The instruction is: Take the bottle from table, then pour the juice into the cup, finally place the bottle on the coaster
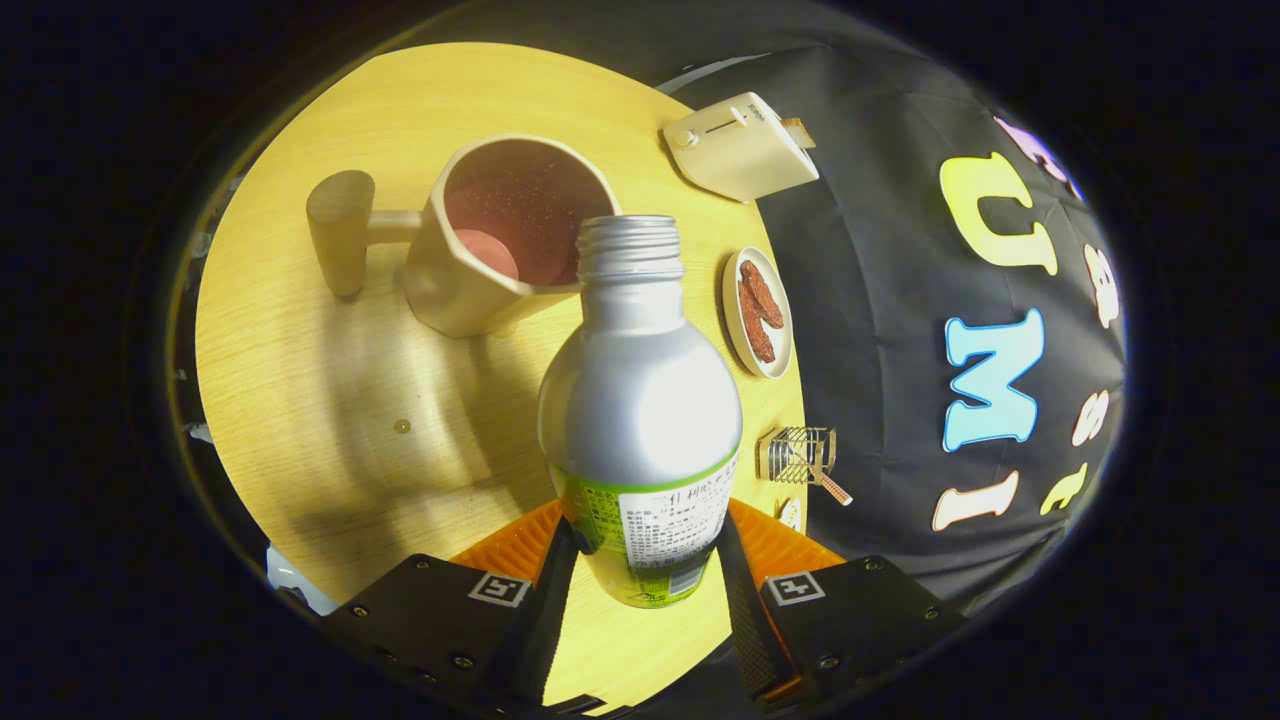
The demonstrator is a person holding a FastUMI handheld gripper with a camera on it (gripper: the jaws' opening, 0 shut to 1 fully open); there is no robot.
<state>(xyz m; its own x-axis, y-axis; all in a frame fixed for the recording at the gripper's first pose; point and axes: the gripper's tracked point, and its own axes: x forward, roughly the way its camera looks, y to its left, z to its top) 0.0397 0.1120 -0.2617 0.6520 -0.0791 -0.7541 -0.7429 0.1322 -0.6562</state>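
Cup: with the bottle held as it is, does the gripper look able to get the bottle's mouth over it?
Probably yes. The gripper has both fingers pressed on the bottle, whose uncapped mouth already sits at the near rim of the cup. Nothing stands between them.

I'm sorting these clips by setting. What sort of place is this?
Probably a staged recording booth set up like a kitchen: a round wooden table against a black cloth wall, with a toaster, cup and the bottle held between the gripper fingers.

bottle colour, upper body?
Plain silver on the bottle, green band lower down; gripper view shows it.
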